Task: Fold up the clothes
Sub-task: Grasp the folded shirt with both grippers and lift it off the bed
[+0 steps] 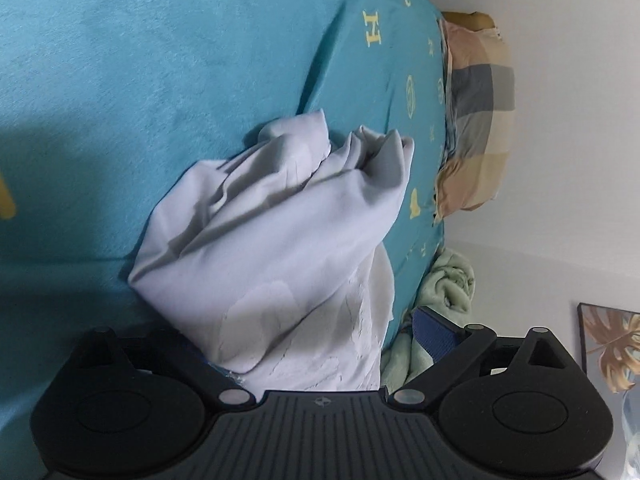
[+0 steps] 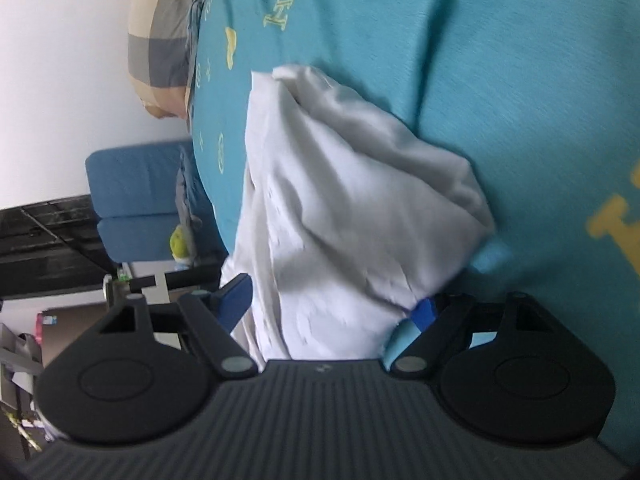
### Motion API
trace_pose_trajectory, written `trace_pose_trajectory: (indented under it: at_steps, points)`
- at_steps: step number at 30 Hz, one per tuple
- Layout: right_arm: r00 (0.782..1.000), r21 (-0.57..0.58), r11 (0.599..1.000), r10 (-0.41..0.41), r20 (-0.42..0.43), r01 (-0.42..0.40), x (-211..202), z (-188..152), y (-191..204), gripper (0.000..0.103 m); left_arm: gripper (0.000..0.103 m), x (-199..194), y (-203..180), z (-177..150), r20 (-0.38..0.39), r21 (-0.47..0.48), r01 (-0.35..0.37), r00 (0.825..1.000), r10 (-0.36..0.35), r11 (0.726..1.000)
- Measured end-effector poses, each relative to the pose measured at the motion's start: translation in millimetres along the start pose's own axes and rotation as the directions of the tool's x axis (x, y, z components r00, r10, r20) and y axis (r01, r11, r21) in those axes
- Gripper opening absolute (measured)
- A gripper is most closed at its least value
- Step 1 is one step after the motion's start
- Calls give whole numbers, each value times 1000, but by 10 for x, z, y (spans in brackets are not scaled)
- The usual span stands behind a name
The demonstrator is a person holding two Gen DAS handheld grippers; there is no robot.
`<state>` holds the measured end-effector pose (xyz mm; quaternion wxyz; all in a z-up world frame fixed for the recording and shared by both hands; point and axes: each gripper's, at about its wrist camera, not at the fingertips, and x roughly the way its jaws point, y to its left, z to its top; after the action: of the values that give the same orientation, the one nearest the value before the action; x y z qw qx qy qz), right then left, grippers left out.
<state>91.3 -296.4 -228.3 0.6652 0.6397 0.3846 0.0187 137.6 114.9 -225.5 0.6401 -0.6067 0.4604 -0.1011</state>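
Observation:
A white garment [image 1: 280,216] hangs bunched over a teal bedspread [image 1: 140,100]. In the left wrist view my left gripper [image 1: 316,344] has cloth filling the space between its blue-padded fingers [image 1: 434,332]; the left finger is hidden under fabric. In the right wrist view the same garment [image 2: 340,208] drapes from my right gripper [image 2: 332,312], whose blue pads [image 2: 236,300] stand on both sides of the bunched cloth. Both grippers hold the garment close to their bases.
A checked pillow [image 1: 476,112] lies at the bed's edge by a white wall. A green blanket [image 1: 444,280] is bunched beside the bed. A framed leaf picture [image 1: 608,344] shows at right. A blue chair [image 2: 136,204] and dark furniture [image 2: 44,240] stand beyond the bed.

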Motion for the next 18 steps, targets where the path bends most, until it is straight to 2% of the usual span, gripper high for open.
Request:
trace_pose_trajectory:
  at_steps: [2,3,6,8,10,13,18]
  points:
    - [1000,-34,999,5,6,-5,17,1,37,81,85,-3,-1,19,12,3,-15,1000,15,1000]
    - [1000,-50,999,0,12,0,7,-4,45,78,76,-6,1,26,17,3,-25,1000,25,1000]
    - [999,-85,996,-22,31,25,-48,-1,44,56,58,-15,4,23,32,7,-44,999,44,999]
    - [999,-100,994,-31,40,35,-66,21,43,43,50,-18,8,10,40,7,-46,998,46,999]
    - [998,-109,993,-28,48,33,-78,32,67,38,37,-63,-18,20,42,15,-33,999,32,999]
    - [998,-136,991,-3,59,11,-136,23,128,31,28,-135,-80,1,49,33,-4,999,2,999]
    - [998,-162,987,24,63,-14,-318,-42,223,27,25,-294,-215,-144,53,106,28,998,-33,994]
